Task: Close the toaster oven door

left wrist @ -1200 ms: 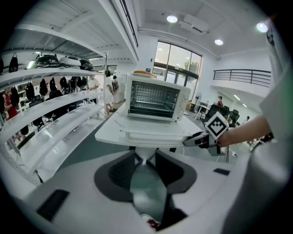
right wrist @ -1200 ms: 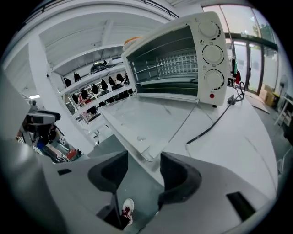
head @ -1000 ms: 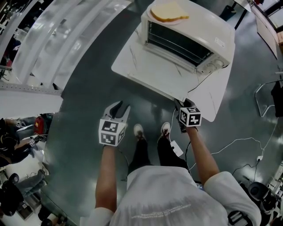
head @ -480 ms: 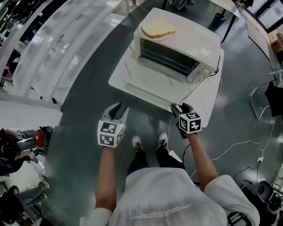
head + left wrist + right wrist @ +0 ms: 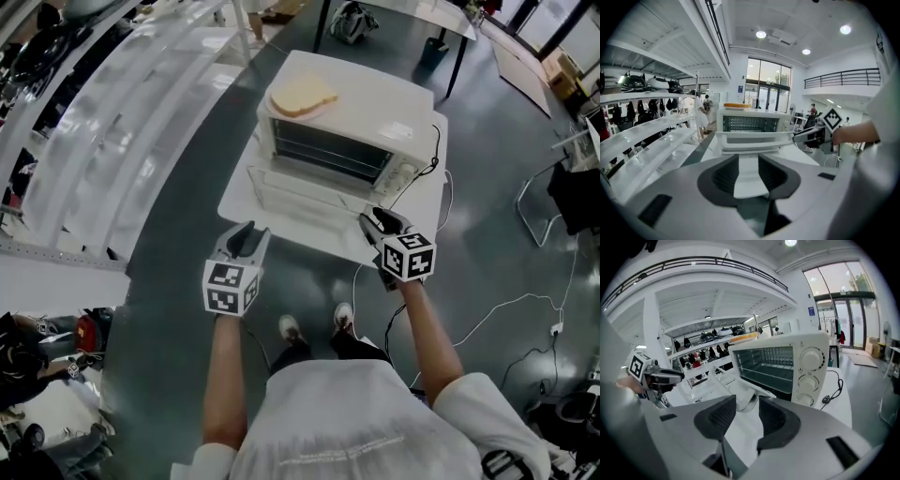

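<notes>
toaster oven [image 5: 347,131] sits on the white table [image 5: 424,202], door [image 5: 300,192] dropped open in front. left gripper [image 5: 248,232] spread, empty. right gripper [image 5: 378,221] jaws have just been opening, nothing between them.

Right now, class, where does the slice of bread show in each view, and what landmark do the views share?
Head view: slice of bread, upper centre, atop the toaster oven's left end.
Left gripper view: thin yellow strip, centre, above the oven's mouth.
Right gripper view: just left of centre, on the oven's top edge.
Shared landmark: the toaster oven.
</notes>
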### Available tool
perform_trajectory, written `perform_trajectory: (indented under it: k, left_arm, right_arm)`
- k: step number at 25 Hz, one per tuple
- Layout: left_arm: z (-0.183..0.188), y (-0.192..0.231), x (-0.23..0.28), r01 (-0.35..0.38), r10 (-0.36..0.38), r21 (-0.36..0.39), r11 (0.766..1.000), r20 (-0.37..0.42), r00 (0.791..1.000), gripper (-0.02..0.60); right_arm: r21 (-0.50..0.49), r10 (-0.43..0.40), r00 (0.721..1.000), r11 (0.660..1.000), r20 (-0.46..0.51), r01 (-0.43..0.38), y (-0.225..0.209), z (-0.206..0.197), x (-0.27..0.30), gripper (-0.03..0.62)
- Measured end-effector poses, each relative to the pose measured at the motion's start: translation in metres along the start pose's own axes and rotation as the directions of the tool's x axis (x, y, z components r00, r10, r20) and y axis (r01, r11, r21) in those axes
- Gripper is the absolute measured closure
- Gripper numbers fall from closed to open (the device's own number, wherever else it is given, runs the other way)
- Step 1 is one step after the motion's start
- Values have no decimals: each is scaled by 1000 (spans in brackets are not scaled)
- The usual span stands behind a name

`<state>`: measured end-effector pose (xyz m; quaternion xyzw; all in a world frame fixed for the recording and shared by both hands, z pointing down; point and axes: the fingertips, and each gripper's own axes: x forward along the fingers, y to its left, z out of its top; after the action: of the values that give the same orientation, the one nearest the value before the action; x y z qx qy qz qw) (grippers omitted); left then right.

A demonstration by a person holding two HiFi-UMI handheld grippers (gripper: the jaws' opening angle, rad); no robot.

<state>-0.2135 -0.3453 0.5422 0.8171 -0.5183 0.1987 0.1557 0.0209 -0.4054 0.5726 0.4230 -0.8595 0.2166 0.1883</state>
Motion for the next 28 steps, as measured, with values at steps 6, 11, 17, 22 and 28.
perform_trajectory:
  k: [6,11,17,22,28]
  left_arm:
    - [18,2,17,24,-24,19,1000,11,1000,448]
    - [29,9,25,27,-28,27,999,13,1000,448]
    - [30,15,31,26,-26,22,999,9,1000,448]
    - [30,17,34,25,-25,21,999,6,1000,448]
    - [38,18,25,13,-14,39,999,20,1000,448]
  right_arm:
    - [5,-79,992,997,95,79,-28,57,2,445]
    - [64,-161,975,986,154,152,-52,93,11,485]
    - [84,-198,966,979,164,187,-66,109,18,490]
    - [90,-187,968,981,166,174,-68,109,18,484]
    - [73,-187,973,981,134,179,-61,112,3,471]
